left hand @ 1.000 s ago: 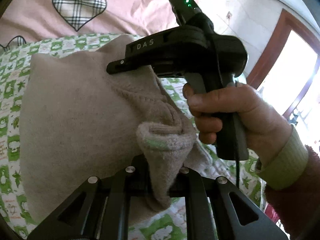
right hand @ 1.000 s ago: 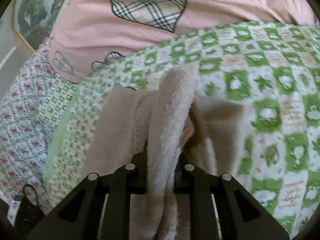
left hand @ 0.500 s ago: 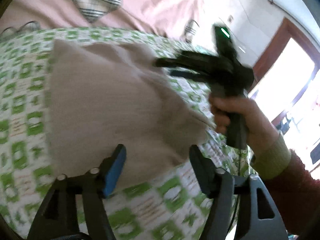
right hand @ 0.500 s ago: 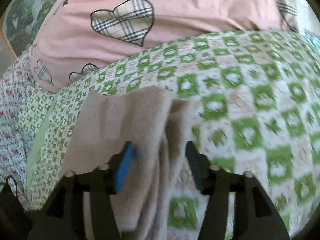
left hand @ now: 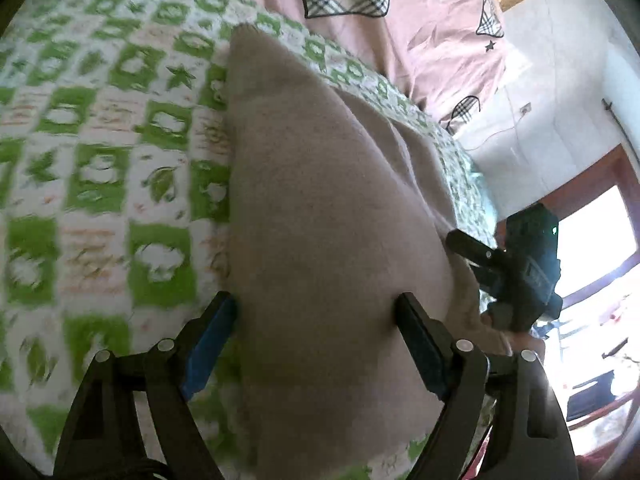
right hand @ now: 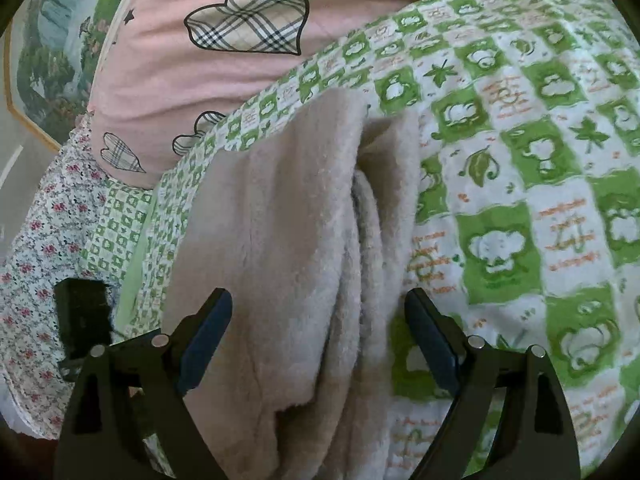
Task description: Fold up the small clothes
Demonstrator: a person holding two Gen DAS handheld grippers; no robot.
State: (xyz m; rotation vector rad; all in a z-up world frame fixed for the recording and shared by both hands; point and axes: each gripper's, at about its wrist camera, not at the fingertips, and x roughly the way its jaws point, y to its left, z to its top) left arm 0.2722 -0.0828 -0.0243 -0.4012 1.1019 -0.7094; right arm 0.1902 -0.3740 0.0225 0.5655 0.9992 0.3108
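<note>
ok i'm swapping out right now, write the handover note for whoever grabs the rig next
Left hand-held gripper: jaws opening, nothing pinched; the beige garment lies between them.
Right hand-held gripper: jaws opening too, not gripping; the garment's layered edge sits between them.
Garment: lying folded on the green checked bedspread, in front of the pink quilt.
Done: a fold is laid down and let go.
Left: probably another fold or a tidy-up of the bunched edge.

Beige fuzzy knit garment (left hand: 320, 208) (right hand: 288, 240) lies folded lengthwise on the green-and-white checked bedspread (right hand: 520, 160), layered edges stacked along one side, near end bunched.
</note>
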